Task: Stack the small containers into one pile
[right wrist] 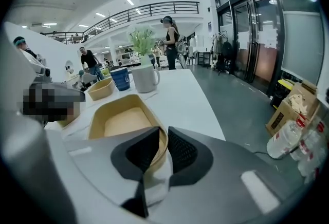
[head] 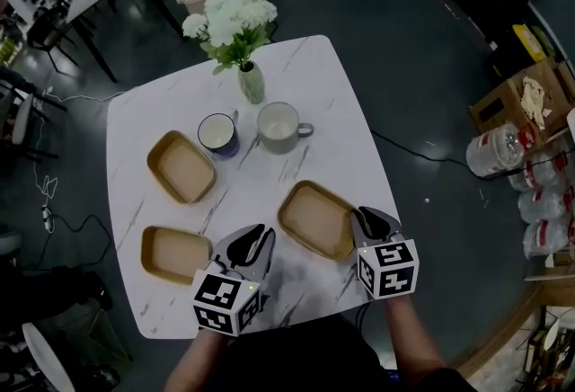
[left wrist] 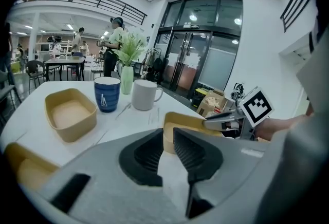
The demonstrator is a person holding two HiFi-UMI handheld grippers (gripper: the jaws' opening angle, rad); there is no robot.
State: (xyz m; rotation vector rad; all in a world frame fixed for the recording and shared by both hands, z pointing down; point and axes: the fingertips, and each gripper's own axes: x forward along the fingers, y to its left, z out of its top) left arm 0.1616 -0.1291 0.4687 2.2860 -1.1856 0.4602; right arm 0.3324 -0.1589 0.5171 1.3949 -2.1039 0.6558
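Note:
Three tan, shallow containers lie apart on the white marble table: one at the far left, one at the near left, one at the near right. My right gripper is at the right-hand container's near right corner. In the right gripper view its jaws straddle that container's rim, one jaw inside and one outside, with a narrow gap showing. My left gripper hovers over bare table between the two near containers. Its jaws are slightly apart with nothing between them.
A blue mug, a pale mug and a vase of white flowers stand at the table's far side. On the floor to the right are a cardboard box and packed cans. The table's near edge runs just under both grippers.

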